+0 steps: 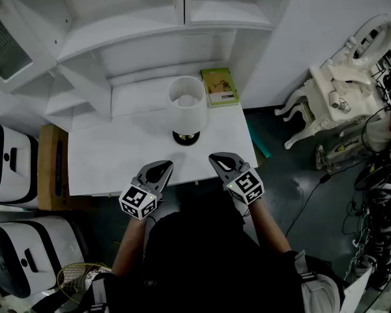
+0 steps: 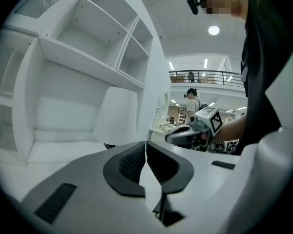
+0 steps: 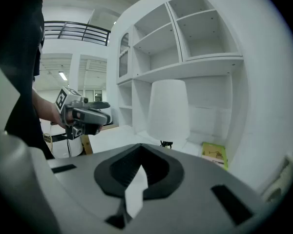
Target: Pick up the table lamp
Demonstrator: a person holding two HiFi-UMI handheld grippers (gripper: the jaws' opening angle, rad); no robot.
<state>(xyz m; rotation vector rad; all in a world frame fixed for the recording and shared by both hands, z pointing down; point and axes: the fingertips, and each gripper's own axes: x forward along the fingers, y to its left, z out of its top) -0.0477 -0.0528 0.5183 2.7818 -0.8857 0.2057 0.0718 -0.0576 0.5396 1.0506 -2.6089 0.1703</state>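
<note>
While both tools hover over the near edge of the white surface (image 1: 111, 158), the table lamp (image 1: 187, 109) stands upright toward its back, a white shade over a dark round base. A green book (image 1: 219, 87) lies flat just beside it, to the right. Left hand-held gripper (image 1: 161, 168): jaws together, nothing between them. Right hand-held gripper (image 1: 221, 160): jaws likewise together, empty. Both point toward the lamp, apart from it. White shelving (image 1: 150, 25) rises behind.
</note>
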